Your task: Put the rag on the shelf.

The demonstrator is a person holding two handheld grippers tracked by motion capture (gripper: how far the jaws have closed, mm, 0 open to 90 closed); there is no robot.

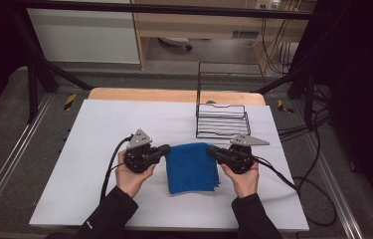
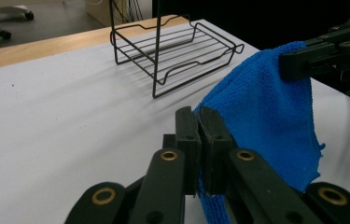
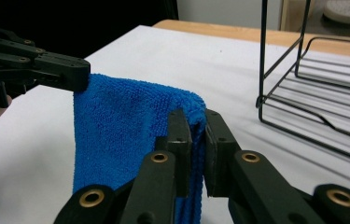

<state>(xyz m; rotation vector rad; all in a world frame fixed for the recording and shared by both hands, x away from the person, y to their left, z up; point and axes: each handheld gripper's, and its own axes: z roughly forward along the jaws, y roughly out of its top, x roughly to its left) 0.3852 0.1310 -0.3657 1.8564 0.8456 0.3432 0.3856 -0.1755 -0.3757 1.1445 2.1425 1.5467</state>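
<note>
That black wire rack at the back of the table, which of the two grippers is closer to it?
The right gripper is closer: the wire rack stands just beyond it. The left gripper, across the blue cloth, is farther off to the side.

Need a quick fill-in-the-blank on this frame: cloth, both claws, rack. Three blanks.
1. Both claws grip a folded cloth coloured ____.
2. The left claw and right claw pinch opposite top ____ of the cloth.
3. The black wire rack stands ____ the cloth in the high view, apart from it.

Missing words: blue; corners; behind
</note>
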